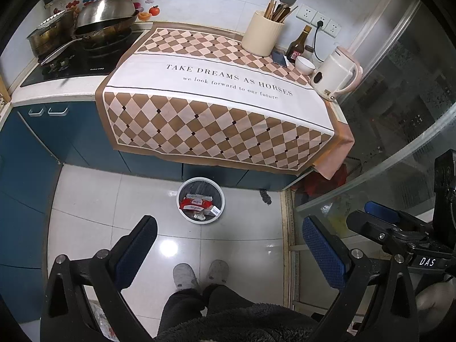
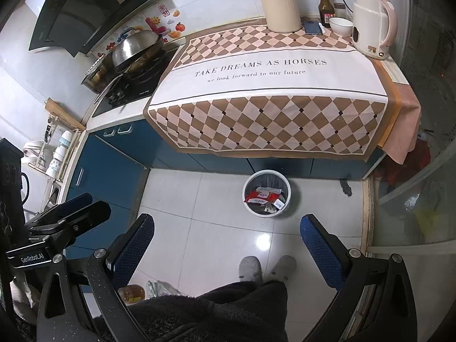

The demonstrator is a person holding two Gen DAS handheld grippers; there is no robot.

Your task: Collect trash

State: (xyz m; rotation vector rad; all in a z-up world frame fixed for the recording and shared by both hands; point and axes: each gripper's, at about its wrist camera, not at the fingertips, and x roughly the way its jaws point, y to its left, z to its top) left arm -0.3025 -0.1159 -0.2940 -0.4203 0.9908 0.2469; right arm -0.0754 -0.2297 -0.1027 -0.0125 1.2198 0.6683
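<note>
A round white trash bin (image 1: pixel 201 201) stands on the tiled floor below the counter; it also shows in the right wrist view (image 2: pixel 266 193). Inside it lie a red wrapper (image 1: pixel 195 203) (image 2: pixel 260 196) and several small packets. My left gripper (image 1: pixel 230 242) is open and empty, held high above the floor, nearer me than the bin. My right gripper (image 2: pixel 228 239) is open and empty, at about the same height. The right gripper shows in the left view (image 1: pixel 382 216), and the left gripper in the right view (image 2: pixel 71 213).
A checkered cloth (image 1: pixel 222 91) (image 2: pixel 270 85) covers the counter. At its back stand a utensil holder (image 1: pixel 263 32), a dark bottle (image 1: pixel 297 44), a white bowl (image 1: pixel 304 65) and a kettle (image 1: pixel 336 75). Woks sit on the stove (image 1: pixel 85 54). A glass door (image 1: pixel 399 114) is right. My slippers (image 1: pixel 199 273) are below.
</note>
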